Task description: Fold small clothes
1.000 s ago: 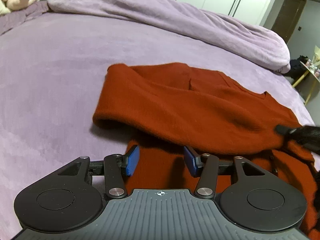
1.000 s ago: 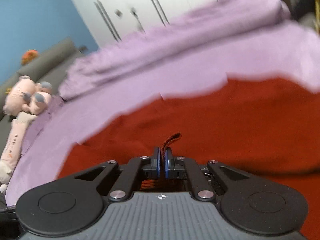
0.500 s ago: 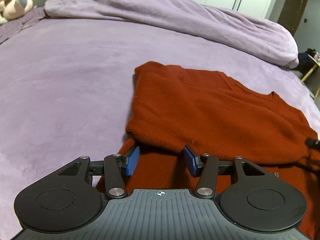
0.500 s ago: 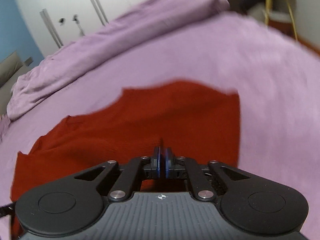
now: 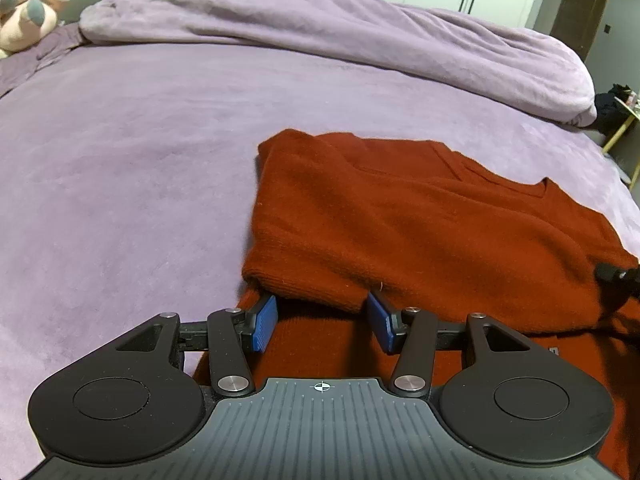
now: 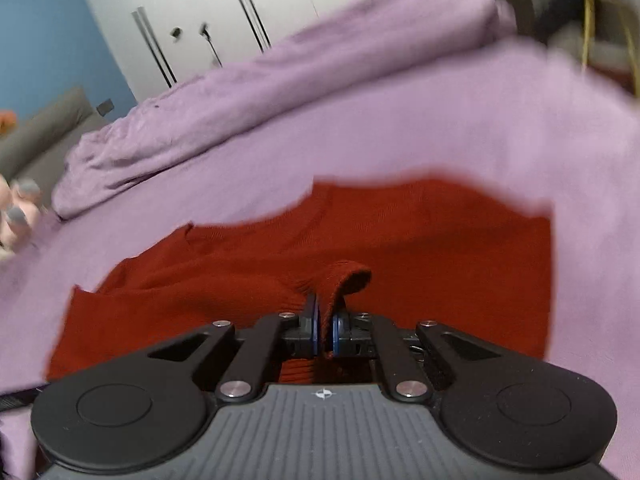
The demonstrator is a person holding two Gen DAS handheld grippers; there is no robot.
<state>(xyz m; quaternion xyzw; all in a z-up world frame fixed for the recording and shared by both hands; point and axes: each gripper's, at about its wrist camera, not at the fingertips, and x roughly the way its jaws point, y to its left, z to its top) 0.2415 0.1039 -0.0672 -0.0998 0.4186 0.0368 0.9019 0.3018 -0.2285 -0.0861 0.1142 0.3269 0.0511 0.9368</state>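
Observation:
A rust-red knit sweater [image 5: 400, 216] lies on the purple bed, its upper layer folded over toward the near edge. My left gripper [image 5: 322, 322] is open, its blue pads on either side of the folded edge, low over the bottom layer. My right gripper [image 6: 325, 330] is shut on a ribbed fold of the sweater [image 6: 340, 280], which sticks up between the pads. The sweater spreads wide in the right wrist view [image 6: 440, 248]. The right gripper's tip shows at the right edge of the left wrist view [image 5: 618, 276].
A bunched purple duvet [image 5: 360, 32] runs along the far side of the bed. A pink plush toy [image 5: 24, 12] sits at the far left. White wardrobe doors [image 6: 240, 12] stand behind. A yellow-legged side table [image 5: 624, 128] stands past the bed's right edge.
The sweater's folded layer has been drawn over to the right and toward me. The right gripper stayed shut on the fabric and swung; its view is blurred. The left gripper stayed open.

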